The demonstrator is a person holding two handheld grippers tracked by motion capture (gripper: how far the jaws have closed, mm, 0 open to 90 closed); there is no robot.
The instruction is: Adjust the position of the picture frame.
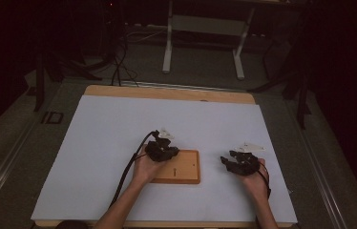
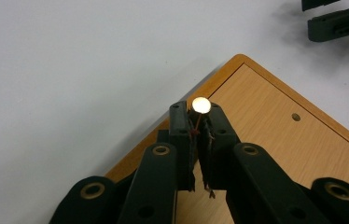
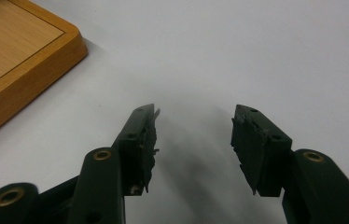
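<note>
Gleaming round-headed pin, perhaps a nail, upright in left claw.

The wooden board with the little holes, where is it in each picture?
High view: the wooden board lies low on the white table sheet, middle of the picture, under the left claw.
Left gripper view: it runs from the middle to the lower right, behind the shut claw holding a small round-headed pin.
Right gripper view: its corner sits at the top left.
Shared landmark: the board's rounded raised rim.
</note>
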